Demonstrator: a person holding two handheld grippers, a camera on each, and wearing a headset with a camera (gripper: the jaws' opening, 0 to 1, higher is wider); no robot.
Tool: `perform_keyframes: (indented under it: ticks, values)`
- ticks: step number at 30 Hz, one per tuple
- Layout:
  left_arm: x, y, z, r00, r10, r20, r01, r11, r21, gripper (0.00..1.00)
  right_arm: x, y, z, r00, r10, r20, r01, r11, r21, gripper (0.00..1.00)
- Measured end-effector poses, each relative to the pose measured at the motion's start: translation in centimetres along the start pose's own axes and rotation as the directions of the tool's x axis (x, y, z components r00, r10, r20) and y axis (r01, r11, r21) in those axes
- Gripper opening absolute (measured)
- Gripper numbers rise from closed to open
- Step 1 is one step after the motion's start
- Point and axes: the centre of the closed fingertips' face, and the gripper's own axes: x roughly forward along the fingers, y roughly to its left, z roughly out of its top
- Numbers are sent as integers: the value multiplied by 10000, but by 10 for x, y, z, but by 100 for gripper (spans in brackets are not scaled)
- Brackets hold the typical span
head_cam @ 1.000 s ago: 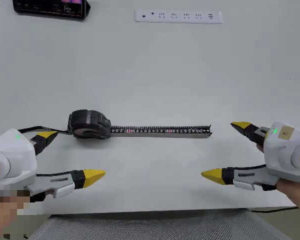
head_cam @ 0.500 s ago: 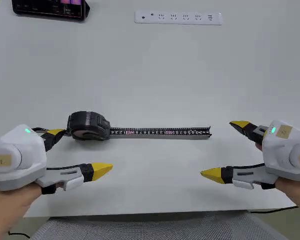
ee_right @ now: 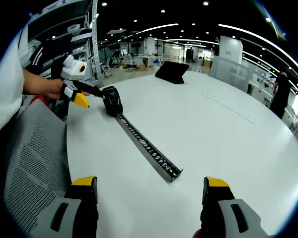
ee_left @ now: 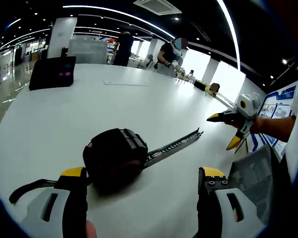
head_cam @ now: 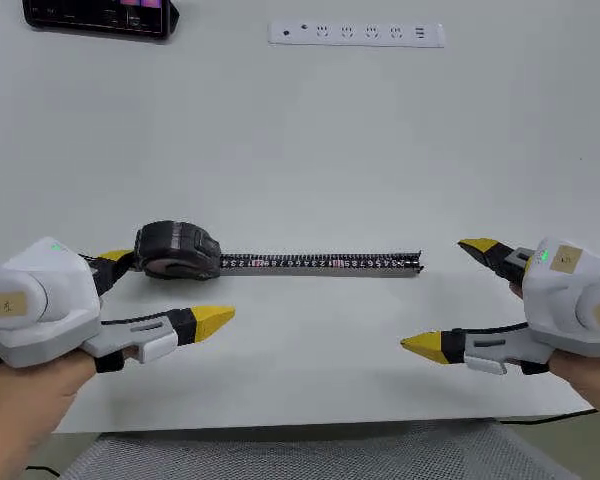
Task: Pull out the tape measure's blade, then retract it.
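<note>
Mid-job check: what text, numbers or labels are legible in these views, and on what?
No text reads clearly.
On the tape measure blade: printed scale numerals, too small to read.
On the left sticker, on the left gripper: dark marks, blurred.
On the right sticker, on the right gripper: marks, blurred.
On the tablet screen: coloured patches, illegible.
On the power strip: no legible print.

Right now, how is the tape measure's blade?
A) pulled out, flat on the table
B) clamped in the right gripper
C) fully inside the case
A: the blade lies stretched out of the case on the table; the right gripper is open, apart from it.
</note>
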Motion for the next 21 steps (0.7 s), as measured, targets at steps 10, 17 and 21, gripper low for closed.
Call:
perform_keyframes:
  ticks: [10,17,21]
  values:
    - [3,1,3,9996,249,135,-246,9994,-256,91,1,-1,-3,9999,60,-100,-60,10000,-21,83]
    - [7,2,3,9974,711,81,-709,9973,-202,90,3,-6,-4,9995,215,-251,-218,9997,-125,79]
    - [9,5,2,9952,982,24,-982,9951,-148,89,5,-9,-5,9989,296,-354,-304,9993,-223,78]
